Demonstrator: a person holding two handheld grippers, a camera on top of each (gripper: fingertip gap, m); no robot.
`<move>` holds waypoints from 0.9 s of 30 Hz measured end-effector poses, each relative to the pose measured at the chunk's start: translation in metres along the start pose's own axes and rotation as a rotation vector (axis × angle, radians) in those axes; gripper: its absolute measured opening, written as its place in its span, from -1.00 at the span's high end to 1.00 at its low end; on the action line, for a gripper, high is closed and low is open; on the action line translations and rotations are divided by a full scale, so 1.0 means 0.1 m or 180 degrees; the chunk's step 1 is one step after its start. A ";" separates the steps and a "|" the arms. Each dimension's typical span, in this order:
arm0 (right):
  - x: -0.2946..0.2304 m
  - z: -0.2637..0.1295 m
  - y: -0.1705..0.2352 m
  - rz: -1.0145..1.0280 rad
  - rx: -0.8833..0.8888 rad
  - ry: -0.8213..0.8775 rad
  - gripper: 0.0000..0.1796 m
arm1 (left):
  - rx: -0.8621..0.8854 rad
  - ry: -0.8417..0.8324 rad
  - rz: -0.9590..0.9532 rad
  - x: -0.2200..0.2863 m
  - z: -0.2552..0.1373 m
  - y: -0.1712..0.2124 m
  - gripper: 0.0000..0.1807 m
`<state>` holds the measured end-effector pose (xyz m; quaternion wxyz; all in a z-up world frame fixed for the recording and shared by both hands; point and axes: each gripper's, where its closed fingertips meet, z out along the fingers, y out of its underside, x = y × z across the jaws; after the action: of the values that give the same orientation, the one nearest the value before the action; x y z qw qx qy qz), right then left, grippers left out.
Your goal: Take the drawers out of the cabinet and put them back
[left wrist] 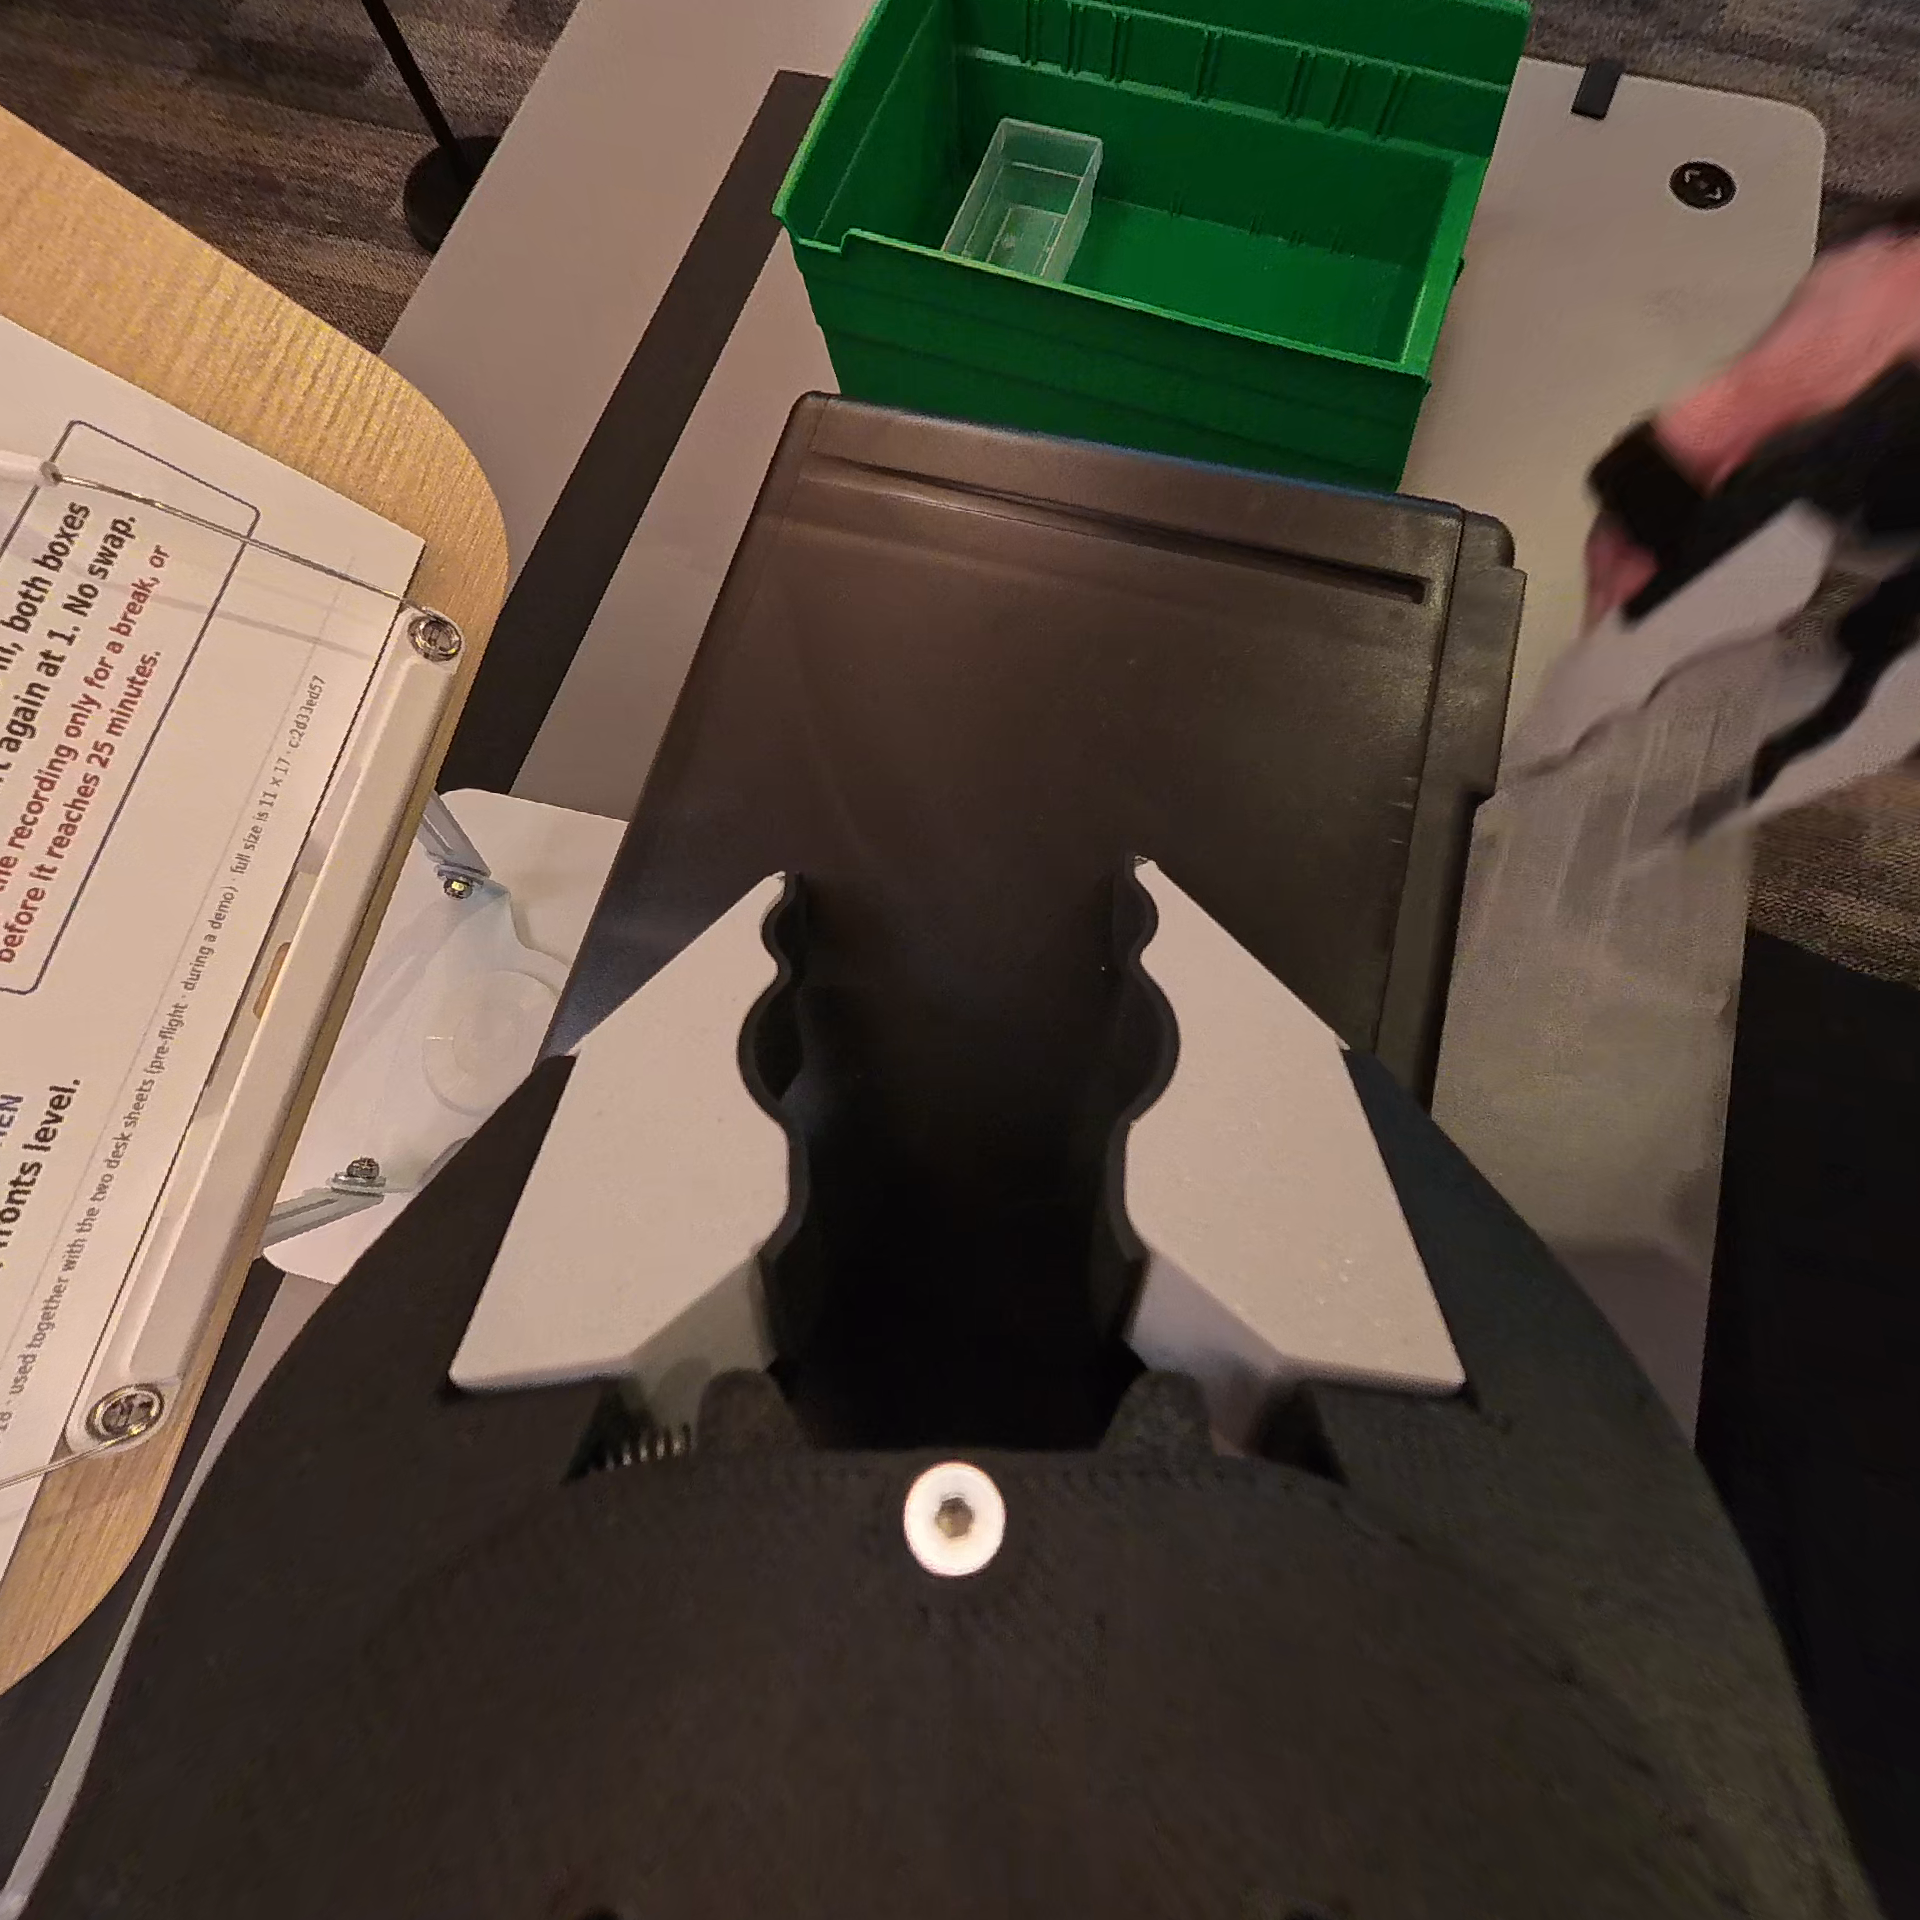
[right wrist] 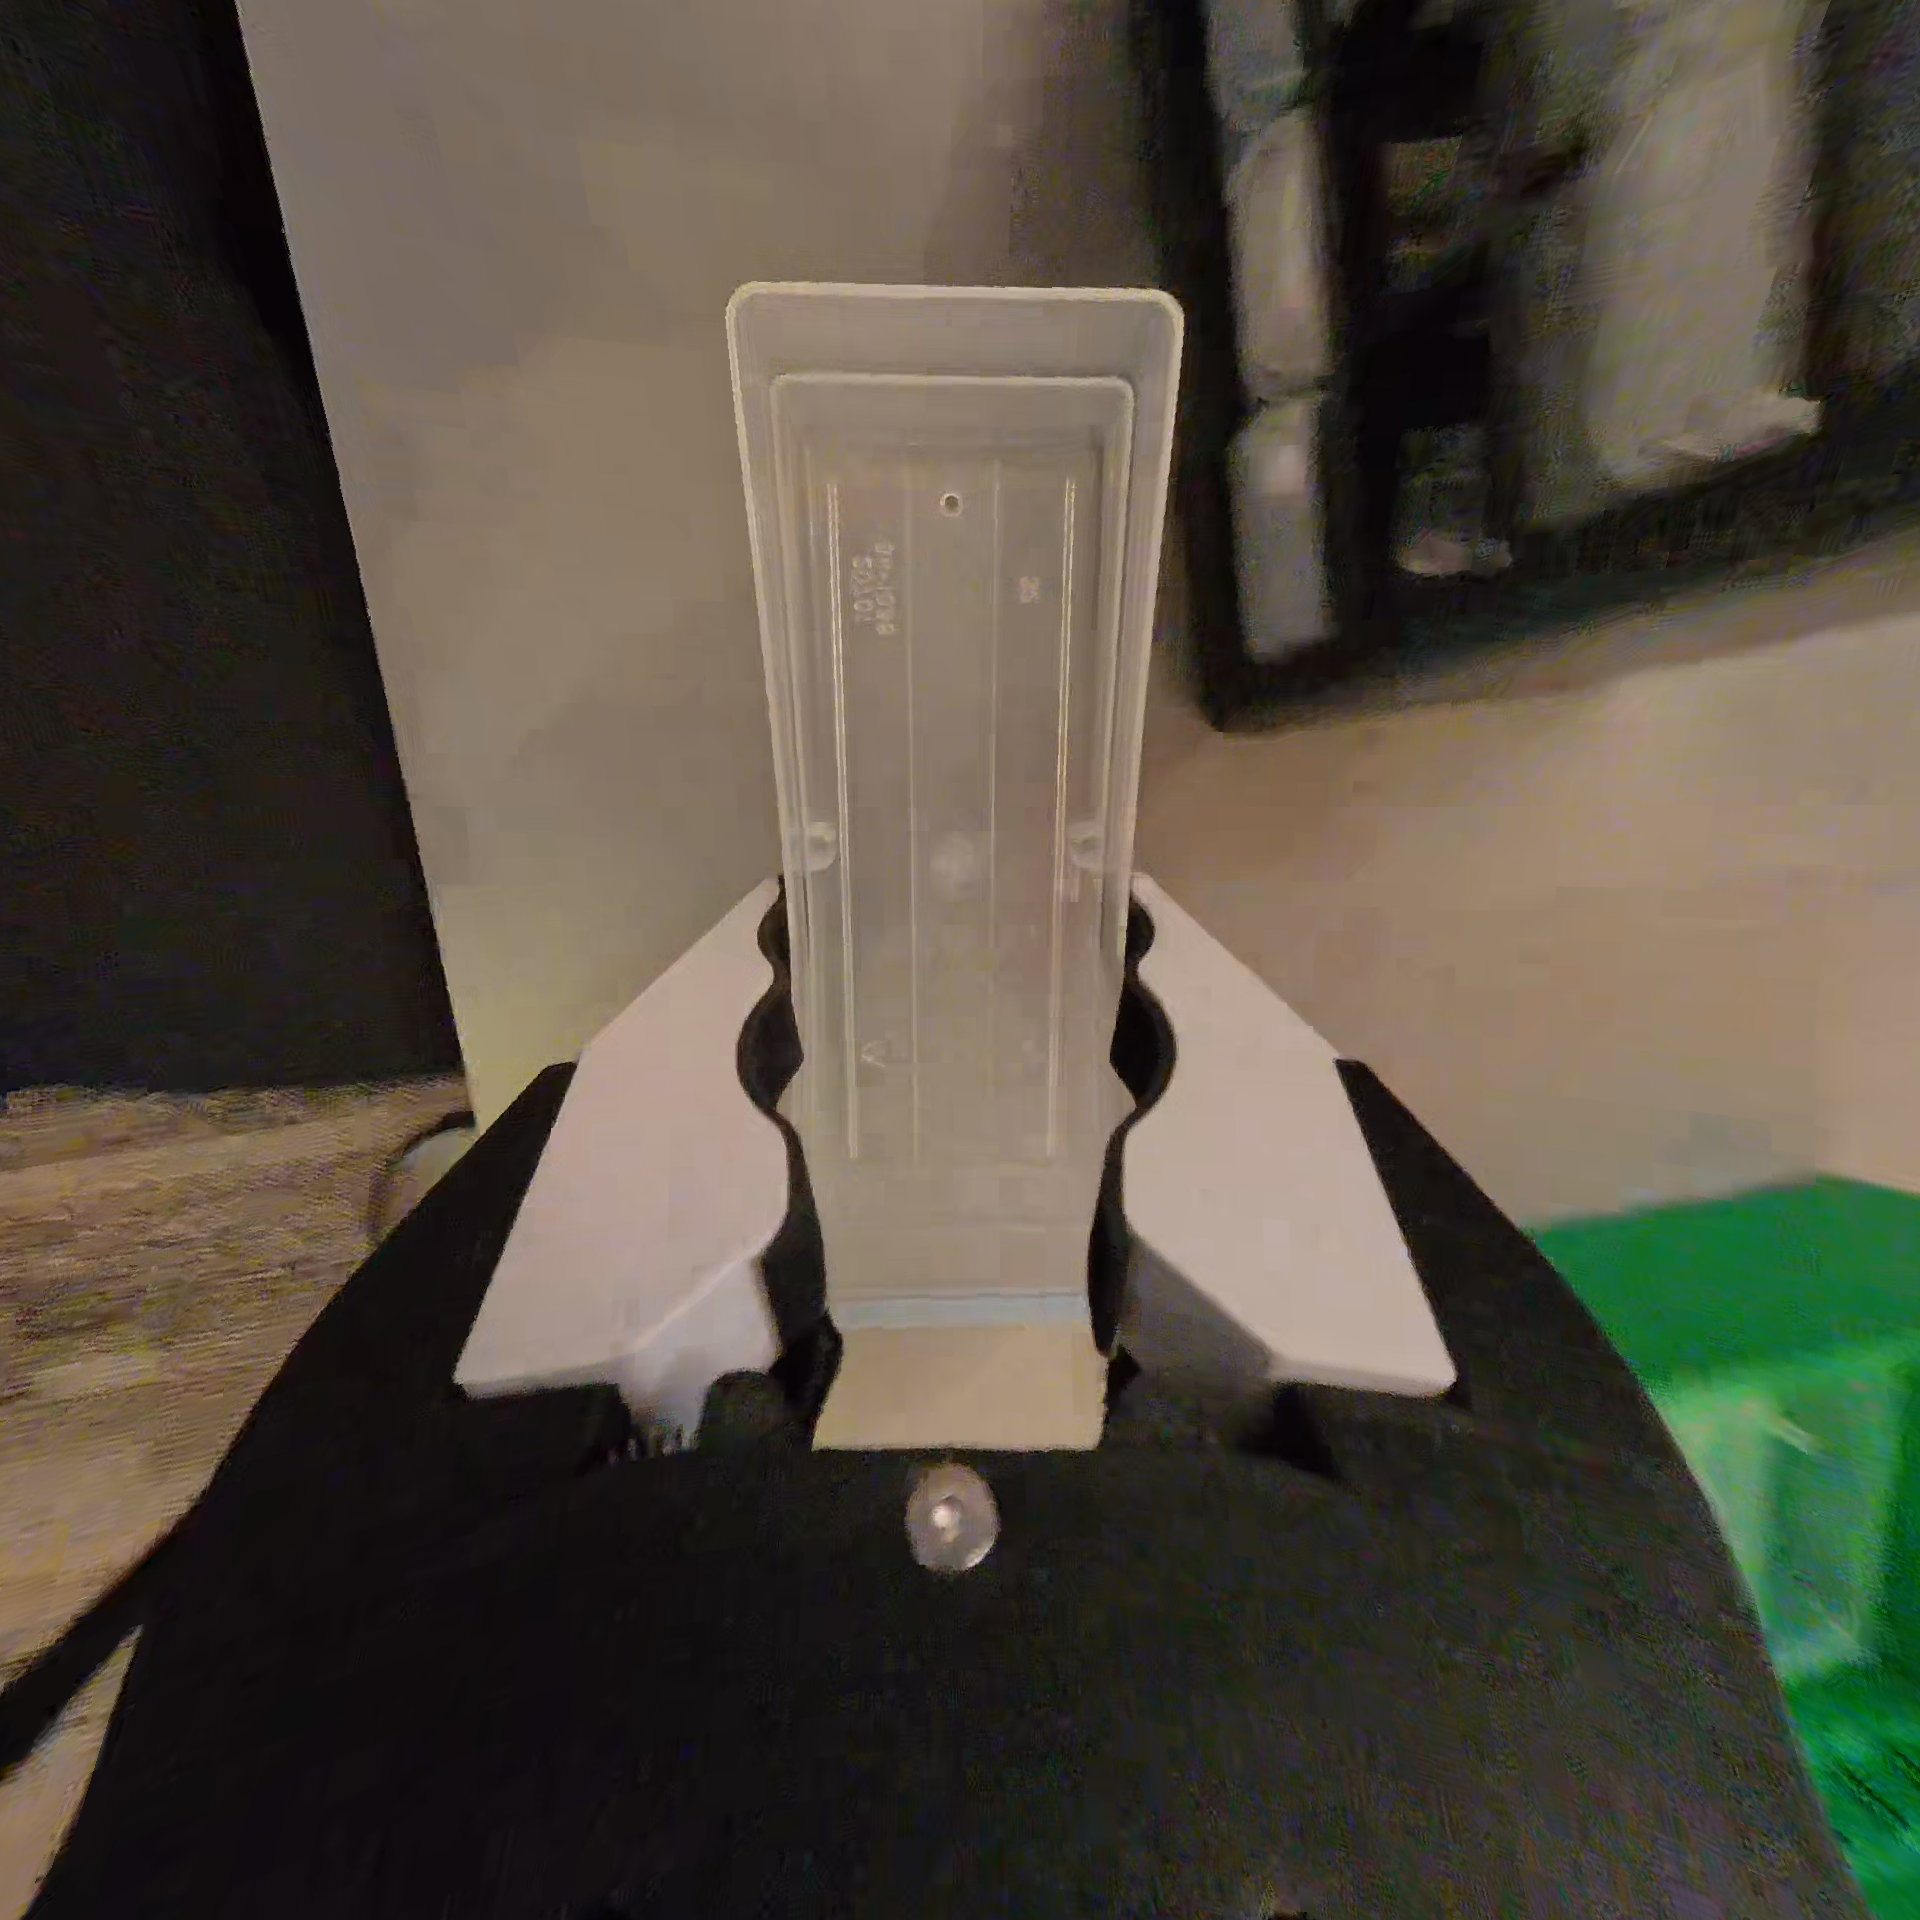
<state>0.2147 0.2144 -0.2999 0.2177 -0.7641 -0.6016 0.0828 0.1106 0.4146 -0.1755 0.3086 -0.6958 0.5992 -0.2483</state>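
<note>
The left gripper (left wrist: pixel 961 904) hangs over the black cabinet (left wrist: pixel 1091 665), its jaws spread apart with nothing between them. The cabinet sits on a pale table (left wrist: pixel 1621 260), and just past it stands a green bin (left wrist: pixel 1143 312). Inside the bin lies 1 clear drawer (left wrist: pixel 1023 203), near its left wall.

Off to the right of the cabinet, the right gripper (left wrist: pixel 1704 686) shows as a blur, with a hand (left wrist: pixel 1787 395) around its handle.

The right gripper (right wrist: pixel 956 904), seen in its own view, is clamped on a second clear drawer (right wrist: pixel 956 675), 1 finger (right wrist: pixel 665 1132) pressed to each long side. That drawer is lifted clear of the cabinet and points away from the camera, its flat bottom facing the lens. The bin (right wrist: pixel 1704 1351) shows blurred at the lower right of that view.

A paper sheet (left wrist: pixel 156 831) under a clear holder lies on a wooden top (left wrist: pixel 343 416) left of the cabinet.
</note>
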 end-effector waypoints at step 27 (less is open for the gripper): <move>2.46 -0.21 2.60 -0.0054 -0.2029 0.0806 0.01 | 0.0000 0.0015 -0.0024 0.00 0.00 0.00 0.36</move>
<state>0.5167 0.3969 -0.3597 0.0416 -0.7928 -0.5718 -0.2067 0.1107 0.4151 -0.1754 0.3062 -0.6975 0.5972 -0.2511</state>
